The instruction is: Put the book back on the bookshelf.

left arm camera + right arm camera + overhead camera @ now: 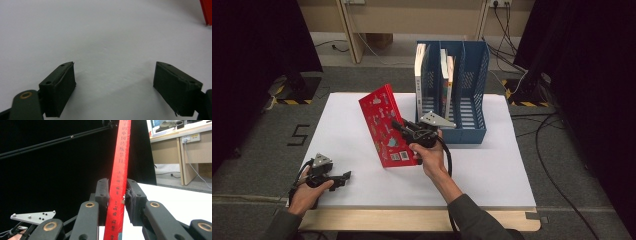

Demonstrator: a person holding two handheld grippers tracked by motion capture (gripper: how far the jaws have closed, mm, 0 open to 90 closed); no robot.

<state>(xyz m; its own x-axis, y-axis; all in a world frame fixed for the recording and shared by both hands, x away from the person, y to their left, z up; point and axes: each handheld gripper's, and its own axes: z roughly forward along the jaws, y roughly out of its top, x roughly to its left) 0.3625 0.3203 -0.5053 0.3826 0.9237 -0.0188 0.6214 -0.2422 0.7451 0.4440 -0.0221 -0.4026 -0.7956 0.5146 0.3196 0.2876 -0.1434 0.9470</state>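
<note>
White table top (492, 170) on grey carpet, dark curtains at sides. Blue file rack (472, 131) far right holds upright books (419, 75). Right gripper (404, 128) clamps red book (384, 125); left gripper (346, 176) released, near left.

1. Red book (120, 182): spine cut off by the top and bottom edges of the right gripper view; spine lettering too blurred to read.
2. Red book, left gripper view (206, 11): one corner visible, the rest cut off.
3. Cover labels (399, 156): too small to read.

Floor marking (298, 135) – "5"; red book (120, 182) spine – Chinese characters
</note>
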